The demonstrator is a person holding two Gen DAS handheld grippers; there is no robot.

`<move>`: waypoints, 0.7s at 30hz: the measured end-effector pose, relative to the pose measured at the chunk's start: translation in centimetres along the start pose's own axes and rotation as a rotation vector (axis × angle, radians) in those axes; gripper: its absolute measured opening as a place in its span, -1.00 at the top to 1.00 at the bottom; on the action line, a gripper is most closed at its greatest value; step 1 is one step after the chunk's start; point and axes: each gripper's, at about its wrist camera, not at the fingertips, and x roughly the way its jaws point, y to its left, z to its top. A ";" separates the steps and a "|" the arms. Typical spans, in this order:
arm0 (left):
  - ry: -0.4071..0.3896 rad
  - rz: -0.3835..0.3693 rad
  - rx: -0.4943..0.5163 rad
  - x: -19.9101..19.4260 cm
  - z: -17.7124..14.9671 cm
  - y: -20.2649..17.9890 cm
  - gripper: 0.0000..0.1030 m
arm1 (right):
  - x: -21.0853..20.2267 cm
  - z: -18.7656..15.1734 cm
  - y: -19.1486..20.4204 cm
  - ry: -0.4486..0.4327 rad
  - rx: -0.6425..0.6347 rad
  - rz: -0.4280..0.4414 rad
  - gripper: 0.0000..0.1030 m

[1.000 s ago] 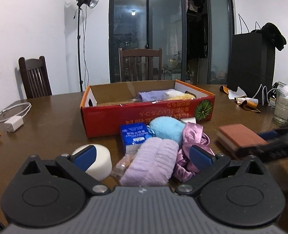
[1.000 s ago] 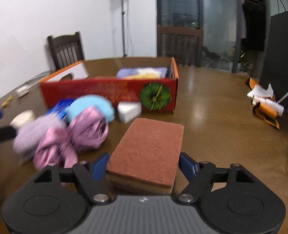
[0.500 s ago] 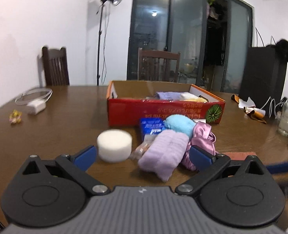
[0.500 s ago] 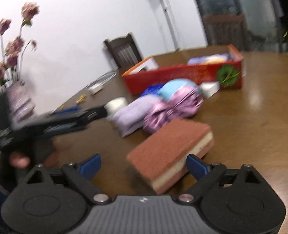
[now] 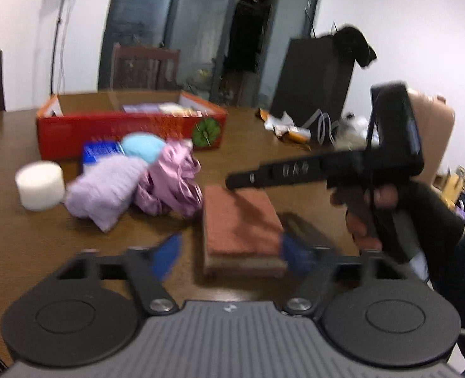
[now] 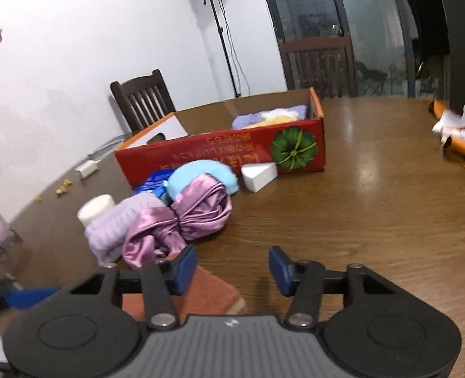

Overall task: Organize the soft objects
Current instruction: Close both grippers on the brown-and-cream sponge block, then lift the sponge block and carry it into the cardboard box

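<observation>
- Terracotta sponge (image 5: 241,220) lies flat on the tabletop (image 5: 21,245), between the closing fingers of the left claw (image 5: 229,252); the pads look not yet pressed on it.
- Right claw (image 6: 232,267) hangs above it, also closing, on nothing.
- Red box (image 6: 219,151) beyond likely awaits the sponge, towel (image 6: 119,223) and satin bundle (image 6: 188,220).

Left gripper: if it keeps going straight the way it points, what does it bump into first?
Probably the brown sponge: it already lies between the closing fingers of the left gripper, so the block comes first.
</observation>
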 end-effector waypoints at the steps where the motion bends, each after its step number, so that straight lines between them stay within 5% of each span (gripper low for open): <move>1: 0.028 -0.020 -0.034 0.3 -0.1 0.6 0.28 | -0.2 -0.2 0.1 0.001 0.008 0.014 0.12; 7: 0.045 0.026 -0.213 -0.1 -1.0 4.9 0.43 | -2.0 -2.3 -0.5 0.065 0.146 0.123 0.12; 11: 0.002 0.163 -0.294 -1.1 -0.9 7.7 0.40 | -3.3 -3.7 1.6 0.125 0.149 0.225 0.12; 13: -0.012 0.152 -0.322 -1.7 -0.5 8.6 0.37 | -3.7 -4.0 3.3 0.133 0.083 0.245 0.12; 18: -0.045 0.092 -0.355 -2.9 -0.3 8.4 0.14 | -4.5 -3.1 4.1 0.067 0.059 0.197 -0.02; 21: -0.032 0.047 -0.370 -2.1 -0.2 7.7 -0.27 | -3.1 -3.2 3.2 0.080 0.082 0.122 -0.06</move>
